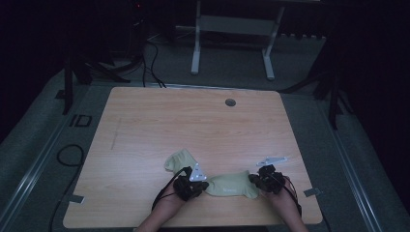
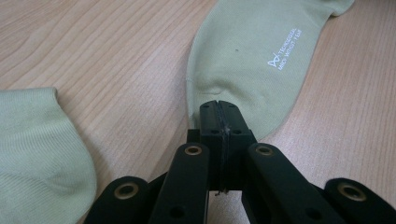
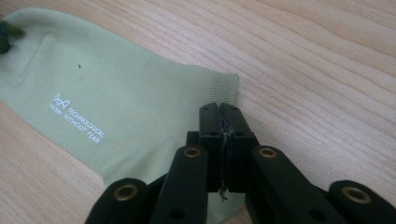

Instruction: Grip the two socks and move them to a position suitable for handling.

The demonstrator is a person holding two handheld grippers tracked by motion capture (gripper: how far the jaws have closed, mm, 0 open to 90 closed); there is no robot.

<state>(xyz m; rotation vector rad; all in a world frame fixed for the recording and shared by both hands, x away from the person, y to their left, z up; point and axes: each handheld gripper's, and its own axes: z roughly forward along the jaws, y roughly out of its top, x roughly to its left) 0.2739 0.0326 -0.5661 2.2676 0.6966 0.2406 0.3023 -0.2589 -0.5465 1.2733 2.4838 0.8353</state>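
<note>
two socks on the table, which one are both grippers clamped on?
The sock with white lettering, stretched between the left gripper and right gripper. The other sock lies loose behind.

I work at a pale wood-grain surface (image 1: 193,121) with a round grey grommet (image 1: 230,102) near its far edge. Grey carpet floor (image 1: 300,58) surrounds it. Beyond stands a white-legged desk frame (image 1: 232,38); black cables (image 1: 150,58) trail into a dark, dim room.
</note>
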